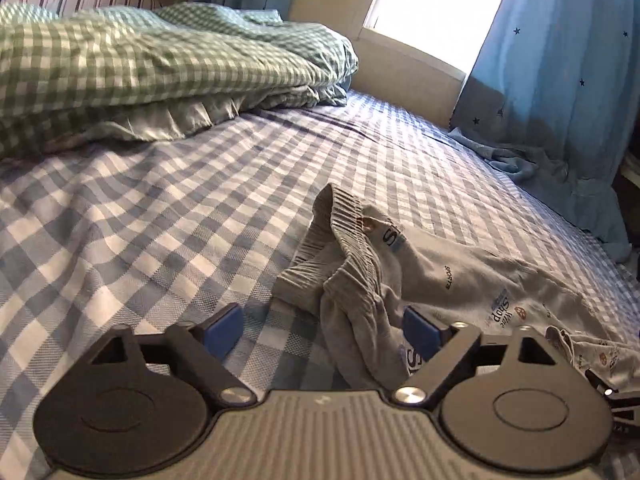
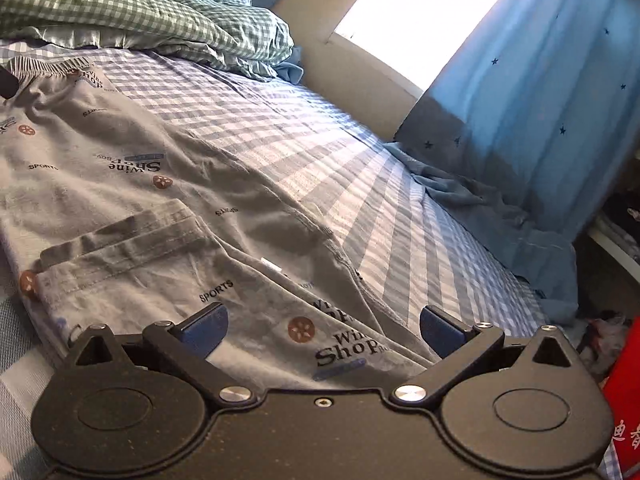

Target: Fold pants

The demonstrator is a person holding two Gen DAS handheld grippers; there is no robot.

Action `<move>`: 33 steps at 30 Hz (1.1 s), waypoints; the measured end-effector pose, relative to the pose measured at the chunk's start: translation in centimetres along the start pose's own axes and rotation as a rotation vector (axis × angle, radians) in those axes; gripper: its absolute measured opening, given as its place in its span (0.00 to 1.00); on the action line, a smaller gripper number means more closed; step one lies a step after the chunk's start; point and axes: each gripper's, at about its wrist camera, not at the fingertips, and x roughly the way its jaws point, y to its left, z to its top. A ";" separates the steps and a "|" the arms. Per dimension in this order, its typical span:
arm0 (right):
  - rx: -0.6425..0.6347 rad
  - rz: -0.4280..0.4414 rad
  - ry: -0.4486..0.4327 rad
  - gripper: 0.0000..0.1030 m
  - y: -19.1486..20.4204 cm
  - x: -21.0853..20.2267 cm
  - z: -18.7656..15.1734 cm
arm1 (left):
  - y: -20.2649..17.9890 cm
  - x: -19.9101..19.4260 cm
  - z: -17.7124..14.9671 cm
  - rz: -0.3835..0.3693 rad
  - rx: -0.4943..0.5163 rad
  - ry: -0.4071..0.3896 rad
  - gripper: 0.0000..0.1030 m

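Grey pants (image 1: 460, 276) printed with "SPORTS", "Wine Shop" and brown dots lie on the blue-and-white checked bed sheet (image 1: 160, 208). Their ribbed waistband (image 1: 348, 232) is bunched up and folded over itself. My left gripper (image 1: 322, 334) stands open around that bunch. The fabric rests against the right blue pad (image 1: 420, 336), and the left pad (image 1: 224, 330) is clear of it. In the right wrist view the pants (image 2: 120, 168) stretch away to the left, with one leg end folded over. My right gripper (image 2: 322, 332) is open, low over the leg fabric, its pads wide apart.
A rumpled green checked duvet (image 1: 140, 60) is heaped at the back left of the bed. A blue star-print curtain (image 1: 560, 80) hangs beside a bright window (image 1: 432, 8) and pools on the bed's right edge. A red package (image 2: 624, 400) sits at the lower right.
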 end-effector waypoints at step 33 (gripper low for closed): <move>-0.089 -0.046 -0.117 0.99 4.8 -3.1 -0.5 | 3.2 0.7 -0.3 -0.146 -0.400 -0.053 0.57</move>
